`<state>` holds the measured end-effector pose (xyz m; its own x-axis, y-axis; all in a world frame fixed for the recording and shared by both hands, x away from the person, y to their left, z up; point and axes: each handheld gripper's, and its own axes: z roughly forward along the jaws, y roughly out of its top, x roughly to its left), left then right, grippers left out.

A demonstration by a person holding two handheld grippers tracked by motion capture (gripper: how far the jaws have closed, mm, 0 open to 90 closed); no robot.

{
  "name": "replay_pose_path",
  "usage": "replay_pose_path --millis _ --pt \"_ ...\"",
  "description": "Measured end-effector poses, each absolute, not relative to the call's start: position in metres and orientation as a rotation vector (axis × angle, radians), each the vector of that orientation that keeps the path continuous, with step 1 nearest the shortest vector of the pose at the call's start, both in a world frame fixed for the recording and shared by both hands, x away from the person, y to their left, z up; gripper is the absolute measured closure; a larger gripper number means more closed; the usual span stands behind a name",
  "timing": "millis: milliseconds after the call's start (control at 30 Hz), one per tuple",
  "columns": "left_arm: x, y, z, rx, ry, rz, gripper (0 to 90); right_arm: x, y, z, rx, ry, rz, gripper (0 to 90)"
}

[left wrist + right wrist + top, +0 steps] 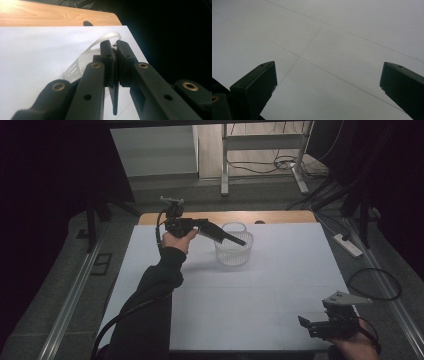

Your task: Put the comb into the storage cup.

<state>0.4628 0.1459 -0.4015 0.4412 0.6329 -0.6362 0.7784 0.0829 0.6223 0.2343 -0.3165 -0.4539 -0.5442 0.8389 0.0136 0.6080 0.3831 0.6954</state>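
My left gripper (241, 242) is held up over the back of the table, its jaws slanting down to the right. It is shut on a thin black comb (210, 234). In the left gripper view the comb (114, 100) stands on edge between the closed jaws and hangs below them. The fingertips (107, 48) reach over a clear plastic basket (233, 251) with an arched handle (106, 38); the basket stands on the white table top (260, 285). Near the front right corner, my right gripper (306, 324) rests low and open, with bare white table between its fingers (255, 83).
A strip of wooden table (280, 216) runs along the far edge behind the white sheet. Cables (375, 284) and a power strip (347, 245) lie on the floor to the right. Metal table legs (225, 165) stand beyond, with dark curtains at both sides.
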Motion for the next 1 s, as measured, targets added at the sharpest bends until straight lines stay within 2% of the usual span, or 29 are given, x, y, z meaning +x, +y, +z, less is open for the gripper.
replay_pose_path --millis 1000 --pt "0.473 0.134 -0.429 1.628 1.328 -0.178 83.7 0.235 -0.316 -0.455 1.264 2.325 0.929 1.7"
